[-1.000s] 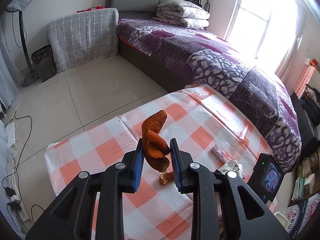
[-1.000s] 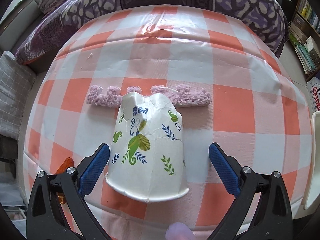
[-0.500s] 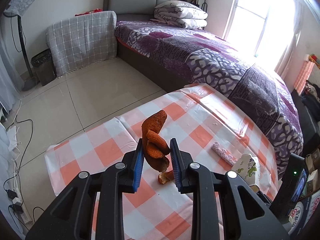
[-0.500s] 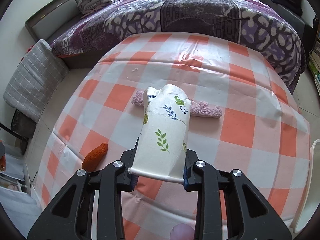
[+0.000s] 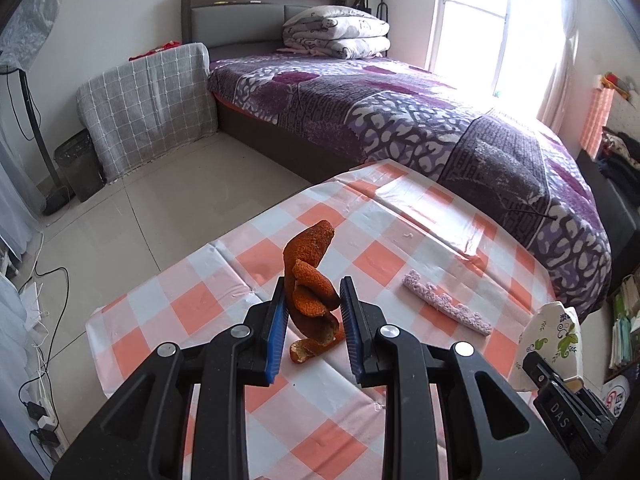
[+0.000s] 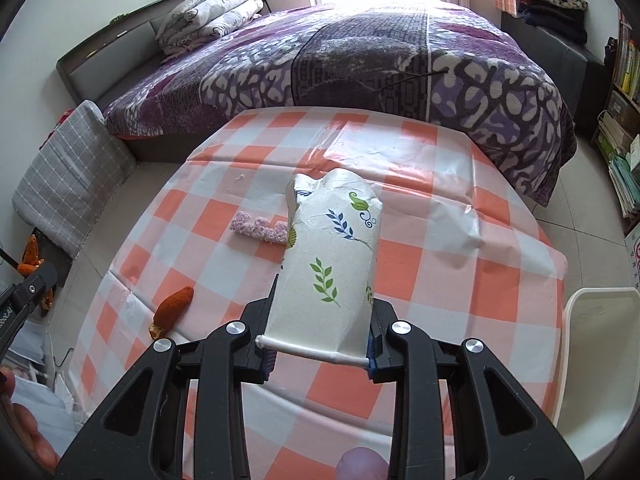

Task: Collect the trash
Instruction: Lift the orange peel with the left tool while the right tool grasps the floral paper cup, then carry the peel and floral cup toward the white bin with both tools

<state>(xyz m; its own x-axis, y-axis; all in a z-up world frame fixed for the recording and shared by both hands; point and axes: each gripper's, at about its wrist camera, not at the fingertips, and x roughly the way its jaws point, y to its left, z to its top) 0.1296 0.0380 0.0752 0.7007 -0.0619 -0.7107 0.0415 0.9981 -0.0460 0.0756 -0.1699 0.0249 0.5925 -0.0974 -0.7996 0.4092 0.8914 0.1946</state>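
Claws of both hands carrying trash above the checked bench [image 6: 432, 264]. A second earlier the right claw [image 6: 318, 350] stood wide open around the crushed paper cup [image 6: 332, 256], which then lay on the cloth; now its pads are pinched onto the cup's flattened rim and the cup is lifted clear of the bench, its crumpled base pointing away from the camera. This suggests a second piece of trash is secured and both pieces are ready for carrying to a bin. The left claw [image 5: 313, 312] remains clamped on a curled strip of orange peel [image 5: 310, 280], as it was a second ago, held in the air over the near corner of the bench. Both claws tilt steeply downward toward the cloth, the right one having risen. Left on the bench are a smaller piece of peel [image 6: 174, 306] near the edge and a pink knitted strip [image 6: 260, 230] in the middle. At the lower right of the left wrist view, the cup [image 5: 554, 344] appears in the right claw.
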